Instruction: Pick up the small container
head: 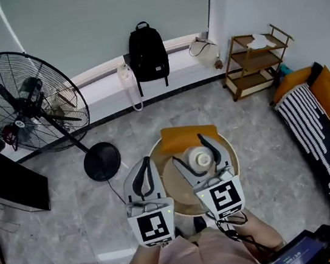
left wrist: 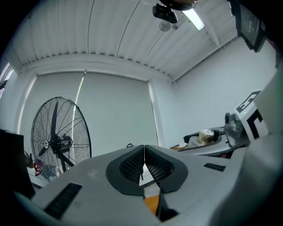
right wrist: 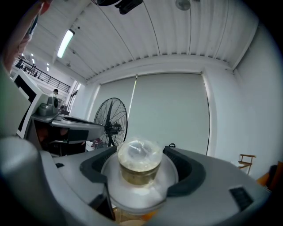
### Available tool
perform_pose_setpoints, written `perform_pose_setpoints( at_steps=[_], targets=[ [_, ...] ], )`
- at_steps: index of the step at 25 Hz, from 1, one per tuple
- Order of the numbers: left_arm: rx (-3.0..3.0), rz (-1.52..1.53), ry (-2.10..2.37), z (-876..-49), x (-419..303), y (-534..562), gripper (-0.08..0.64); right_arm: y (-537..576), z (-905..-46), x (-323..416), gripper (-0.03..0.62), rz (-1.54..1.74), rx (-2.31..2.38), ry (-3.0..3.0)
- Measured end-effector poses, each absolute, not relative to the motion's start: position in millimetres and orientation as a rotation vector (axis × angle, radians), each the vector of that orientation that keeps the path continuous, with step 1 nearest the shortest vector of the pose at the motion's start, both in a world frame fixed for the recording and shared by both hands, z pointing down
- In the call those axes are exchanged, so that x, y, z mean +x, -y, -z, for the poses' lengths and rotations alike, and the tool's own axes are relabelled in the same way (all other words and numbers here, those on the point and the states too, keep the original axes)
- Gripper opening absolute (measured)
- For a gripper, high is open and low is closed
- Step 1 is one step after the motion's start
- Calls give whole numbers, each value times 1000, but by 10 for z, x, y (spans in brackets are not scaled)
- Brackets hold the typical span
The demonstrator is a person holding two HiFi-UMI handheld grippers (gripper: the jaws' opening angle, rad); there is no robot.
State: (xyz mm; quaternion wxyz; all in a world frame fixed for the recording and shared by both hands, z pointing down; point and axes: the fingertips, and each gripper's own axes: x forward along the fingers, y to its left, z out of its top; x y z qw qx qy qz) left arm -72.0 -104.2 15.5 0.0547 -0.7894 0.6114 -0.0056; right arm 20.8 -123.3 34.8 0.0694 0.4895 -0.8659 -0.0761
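Observation:
The small container [head: 200, 159] is a clear tub with yellowish contents above a wider white rim. It sits between the jaws of my right gripper [head: 191, 150], above the round wooden table [head: 174, 188]. In the right gripper view the container [right wrist: 139, 162] fills the middle, and both dark jaws press on its white rim. My left gripper [head: 145, 162] hovers just left of it, shut on nothing. The left gripper view shows the left gripper [left wrist: 144, 150] with its pads touching, and the held container [left wrist: 206, 136] far right.
An orange cloth [head: 185, 136] lies at the table's far edge. A big standing fan [head: 25, 100] is at the left and a black backpack [head: 147, 51] leans on the wall ledge. At the right are a wooden shelf [head: 256, 62] and an orange striped seat [head: 321, 129].

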Motion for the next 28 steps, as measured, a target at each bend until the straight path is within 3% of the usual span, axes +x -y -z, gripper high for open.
perform_pose_setpoints(
  at_steps=[28],
  targets=[
    [-2387, 5, -1841, -108, -680, 1019, 12, 1167, -267, 226, 344, 283, 1488, 2632]
  ],
)
